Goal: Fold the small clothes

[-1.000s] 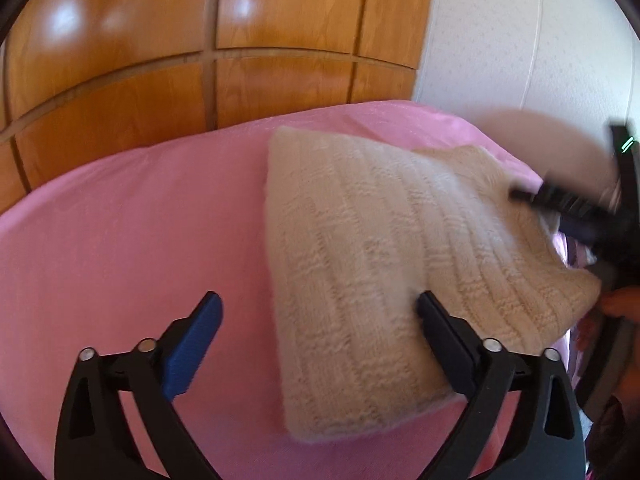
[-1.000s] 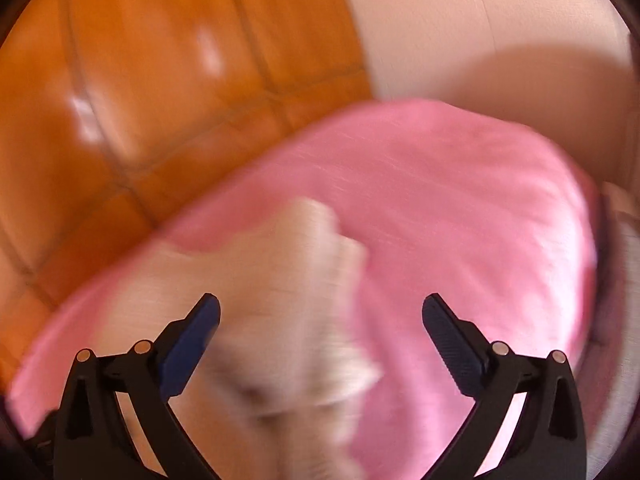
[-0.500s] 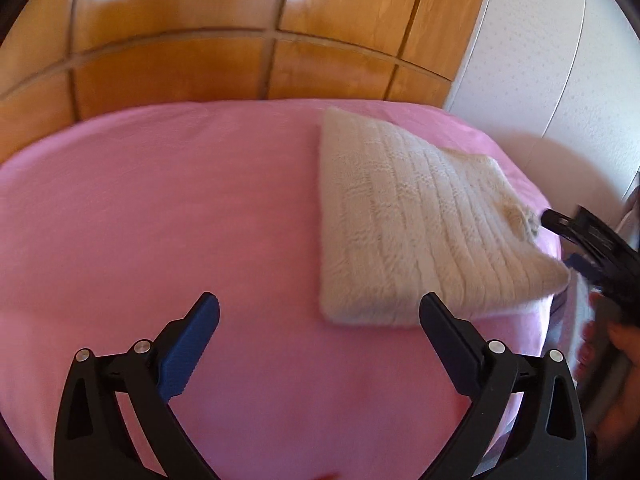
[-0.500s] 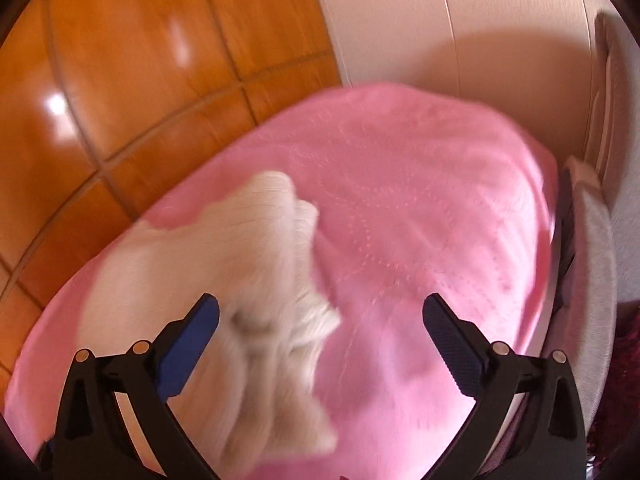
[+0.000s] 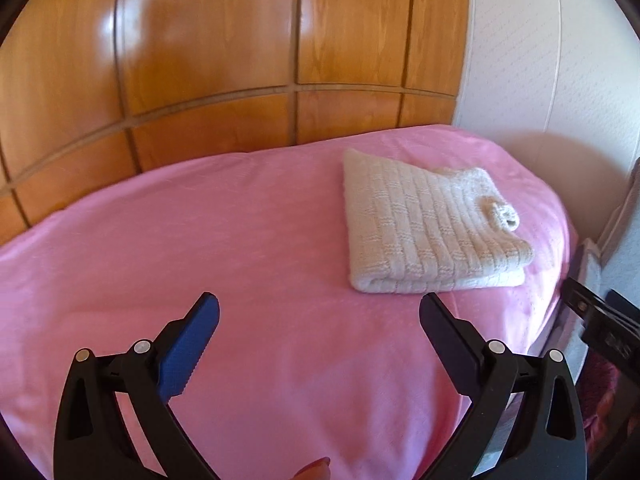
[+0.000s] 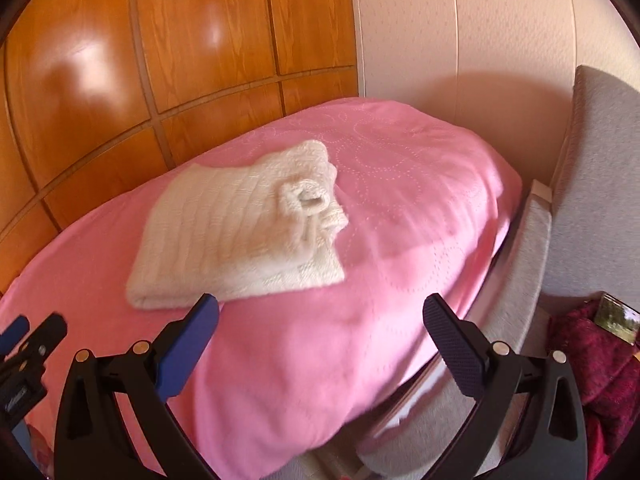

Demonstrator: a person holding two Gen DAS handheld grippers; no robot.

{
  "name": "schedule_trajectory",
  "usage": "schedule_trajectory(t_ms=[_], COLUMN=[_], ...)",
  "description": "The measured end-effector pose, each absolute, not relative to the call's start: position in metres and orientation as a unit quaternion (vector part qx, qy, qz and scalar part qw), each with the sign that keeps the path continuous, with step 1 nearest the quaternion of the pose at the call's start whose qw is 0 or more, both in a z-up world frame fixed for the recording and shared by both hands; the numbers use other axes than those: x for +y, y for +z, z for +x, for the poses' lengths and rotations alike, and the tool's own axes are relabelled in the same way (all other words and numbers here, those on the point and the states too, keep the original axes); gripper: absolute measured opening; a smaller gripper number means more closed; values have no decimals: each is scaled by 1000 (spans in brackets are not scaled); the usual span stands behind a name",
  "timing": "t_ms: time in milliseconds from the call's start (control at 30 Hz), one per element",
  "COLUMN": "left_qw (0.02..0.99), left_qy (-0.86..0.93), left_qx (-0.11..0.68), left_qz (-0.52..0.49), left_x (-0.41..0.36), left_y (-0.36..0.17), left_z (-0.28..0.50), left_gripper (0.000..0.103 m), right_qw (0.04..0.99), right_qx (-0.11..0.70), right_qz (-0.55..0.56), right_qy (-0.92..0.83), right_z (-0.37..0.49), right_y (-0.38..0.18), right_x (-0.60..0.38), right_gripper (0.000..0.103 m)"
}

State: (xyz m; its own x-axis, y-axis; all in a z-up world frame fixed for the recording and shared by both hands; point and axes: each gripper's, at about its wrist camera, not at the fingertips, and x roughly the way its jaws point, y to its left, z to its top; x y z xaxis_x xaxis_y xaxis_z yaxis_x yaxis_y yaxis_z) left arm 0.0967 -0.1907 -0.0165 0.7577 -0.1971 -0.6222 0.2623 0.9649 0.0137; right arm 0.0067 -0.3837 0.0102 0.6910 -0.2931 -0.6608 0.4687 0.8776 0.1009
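Note:
A cream knitted garment (image 5: 424,228) lies folded into a thick rectangle on the pink bedspread (image 5: 200,248), toward the right side. In the right wrist view the same knitted garment (image 6: 236,232) shows a rolled cuff on top. My left gripper (image 5: 320,320) is open, held back from the garment with nothing between its fingers. Also open and empty, my right gripper (image 6: 320,320) hovers over the pink bedspread (image 6: 400,208) just short of the garment's near edge. Each gripper's tip shows at the edge of the other's view.
A glossy wooden panelled wall (image 5: 240,60) stands behind the bed, and a white wall (image 6: 460,28) is to its right. A grey upholstered bed frame (image 6: 600,152) borders the right side. A dark red cloth (image 6: 592,360) lies low at the far right.
Both grippers have pulled back and away from the garment, which now looks smaller and farther off. The garment stays folded on the bedspread, and the right view has sharpened from blur.

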Motion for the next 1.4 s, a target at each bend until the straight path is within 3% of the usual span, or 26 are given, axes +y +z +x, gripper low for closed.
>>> schedule_trajectory(t_ms=[567,1400], left_qw=[945,937], left_qy=[-95,-115], left_qx=[308,324], left_qz=[54,65], left_x=[-183,-191], left_y=[2,-3], left_z=[67,64], left_gripper=[99,99], right_qw=[931,926], right_qx=[274,281], right_qz=[97,109], right_qy=[-223,-228], right_z=[-38,-36], right_y=[34,31], right_x=[-346,-352], right_gripper=[101,101])
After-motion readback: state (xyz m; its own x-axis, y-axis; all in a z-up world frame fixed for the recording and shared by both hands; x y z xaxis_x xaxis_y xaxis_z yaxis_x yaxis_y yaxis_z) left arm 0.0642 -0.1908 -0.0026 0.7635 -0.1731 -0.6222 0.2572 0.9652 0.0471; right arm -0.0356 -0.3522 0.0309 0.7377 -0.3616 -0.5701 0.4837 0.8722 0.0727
